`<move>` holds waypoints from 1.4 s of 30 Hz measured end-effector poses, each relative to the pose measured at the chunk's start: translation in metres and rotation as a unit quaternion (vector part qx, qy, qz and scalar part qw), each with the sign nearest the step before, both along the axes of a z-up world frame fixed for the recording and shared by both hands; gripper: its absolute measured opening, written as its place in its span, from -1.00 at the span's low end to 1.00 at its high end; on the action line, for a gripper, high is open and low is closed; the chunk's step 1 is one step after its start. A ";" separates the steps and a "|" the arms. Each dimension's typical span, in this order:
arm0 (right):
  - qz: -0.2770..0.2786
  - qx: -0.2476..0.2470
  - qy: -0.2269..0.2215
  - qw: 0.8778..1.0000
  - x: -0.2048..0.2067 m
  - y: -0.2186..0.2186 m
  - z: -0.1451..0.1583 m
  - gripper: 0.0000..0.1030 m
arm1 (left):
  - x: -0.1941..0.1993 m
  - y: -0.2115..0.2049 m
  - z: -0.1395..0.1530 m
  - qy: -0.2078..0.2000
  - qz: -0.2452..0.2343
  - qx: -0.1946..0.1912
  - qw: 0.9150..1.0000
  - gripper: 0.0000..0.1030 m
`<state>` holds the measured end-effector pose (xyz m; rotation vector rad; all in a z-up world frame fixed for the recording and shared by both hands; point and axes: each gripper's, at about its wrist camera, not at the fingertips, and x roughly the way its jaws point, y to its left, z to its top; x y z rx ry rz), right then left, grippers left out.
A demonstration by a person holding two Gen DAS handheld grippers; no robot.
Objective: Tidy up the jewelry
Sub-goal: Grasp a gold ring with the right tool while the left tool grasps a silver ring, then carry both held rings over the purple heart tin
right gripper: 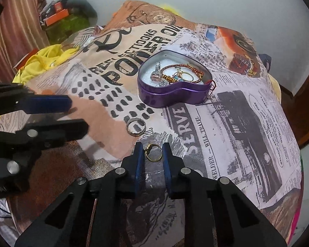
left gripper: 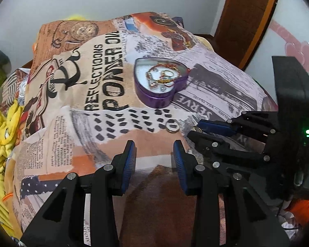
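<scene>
A purple heart-shaped tin (left gripper: pixel 154 99) (right gripper: pixel 175 96) stands open on a printed cloth, holding bracelets, rings and other jewellery. In front of it on the cloth lies a silver ring (left gripper: pixel 172 128) (right gripper: pixel 136 126). Just nearer in the right wrist view, a gold ring (right gripper: pixel 153 153) sits on the cloth between the blue pads of my right gripper (right gripper: pixel 153 154) (left gripper: pixel 194 129), which close against its two sides. My left gripper (left gripper: pixel 154 154) (right gripper: pixel 78 115) hovers open over the cloth, left of the silver ring, with nothing between its fingers.
The newspaper-print cloth (left gripper: pixel 105 78) covers a raised, rounded surface that drops off at its edges. Yellow fabric (left gripper: pixel 0 133) is bunched at the left. A wooden frame (left gripper: pixel 243 20) stands at the back right, and a white wall lies behind.
</scene>
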<state>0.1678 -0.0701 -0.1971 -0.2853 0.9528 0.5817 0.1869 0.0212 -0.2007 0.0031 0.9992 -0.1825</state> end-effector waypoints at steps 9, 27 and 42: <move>-0.035 0.028 -0.010 0.999 0.001 -0.032 0.020 -0.68 | 0.016 -0.019 -0.009 0.007 -0.020 0.009 1.000 -0.27; -0.059 0.061 -0.014 0.996 0.025 -0.055 0.022 -0.67 | 0.048 -0.029 -0.035 0.024 -0.023 -0.009 0.999 -0.53; -0.063 0.072 -0.050 0.994 0.020 -0.056 0.054 -0.67 | 0.036 -0.019 0.011 -0.027 -0.022 -0.008 0.999 -0.60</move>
